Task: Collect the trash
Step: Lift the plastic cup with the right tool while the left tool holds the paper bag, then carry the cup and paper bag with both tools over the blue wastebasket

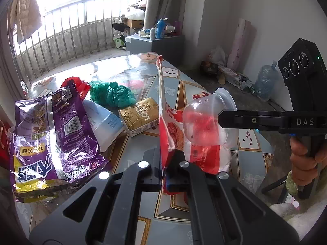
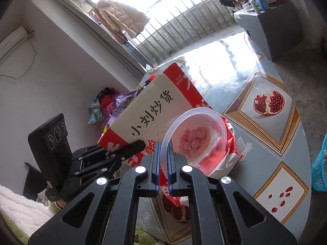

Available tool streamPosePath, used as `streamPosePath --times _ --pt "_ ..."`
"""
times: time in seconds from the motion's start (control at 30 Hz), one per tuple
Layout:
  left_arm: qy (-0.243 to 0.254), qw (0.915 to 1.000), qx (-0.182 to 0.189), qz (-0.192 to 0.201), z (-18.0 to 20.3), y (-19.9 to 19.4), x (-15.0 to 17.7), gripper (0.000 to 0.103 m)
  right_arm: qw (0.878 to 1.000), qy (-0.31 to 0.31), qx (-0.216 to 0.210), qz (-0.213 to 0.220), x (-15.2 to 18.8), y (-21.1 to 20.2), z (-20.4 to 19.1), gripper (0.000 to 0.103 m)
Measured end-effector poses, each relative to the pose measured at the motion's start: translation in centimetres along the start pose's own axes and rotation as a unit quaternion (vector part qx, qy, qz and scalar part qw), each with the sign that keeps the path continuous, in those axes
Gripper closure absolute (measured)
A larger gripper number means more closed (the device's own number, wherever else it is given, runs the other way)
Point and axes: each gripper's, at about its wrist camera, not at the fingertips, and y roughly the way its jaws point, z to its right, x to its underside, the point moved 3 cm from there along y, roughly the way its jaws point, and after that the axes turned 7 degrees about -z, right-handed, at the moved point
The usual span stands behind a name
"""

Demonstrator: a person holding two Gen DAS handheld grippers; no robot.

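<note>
The left gripper (image 1: 166, 163), low in the middle of the left wrist view, had its jaws clamped on the edge of a red-and-white paper bag (image 1: 175, 134), holding it upright above the bench (image 1: 204, 89). The right gripper (image 2: 163, 163) had its jaws pinched narrow on the rim of a clear plastic cup (image 2: 194, 138), which hung at the centre of the right wrist view just beside the bag's opening; whether the cup was already partly inside could not be told. So the collecting looked to be only beginning: one piece of trash was in hand at the bag, and several pieces were left. In the left half of the left wrist view lay a crumpled purple snack wrapper (image 1: 53, 134), a green plastic bag (image 1: 112, 94) wadded above it toward the middle, and a gold packet (image 1: 141, 116) just right of that, all still on the bench. The bench wore a glossy blue-grey cloth printed with framed pomegranates (image 2: 268, 102). Beyond it, at the top of both views, stood a bright railed balcony window with a pale padded coat (image 2: 120, 16) hanging, and a grey cabinet (image 1: 155, 45) carried bottles.
</note>
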Motion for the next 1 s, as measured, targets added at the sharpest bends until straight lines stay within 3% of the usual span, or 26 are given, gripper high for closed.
streamPosePath --times 0.77,1.0 --pt "0.027 0.9987 -0.023 0.036 2.0 -2.4 -0.9 0.103 0.998 -0.014 -0.010 0.058 -0.4 -4.0 0.3 0.097" --pt "0.032 0.9978 -0.016 0.056 2.8 -4.1 -1.9 0.103 0.995 -0.014 -0.004 0.094 -0.1 -6.7 0.6 0.097"
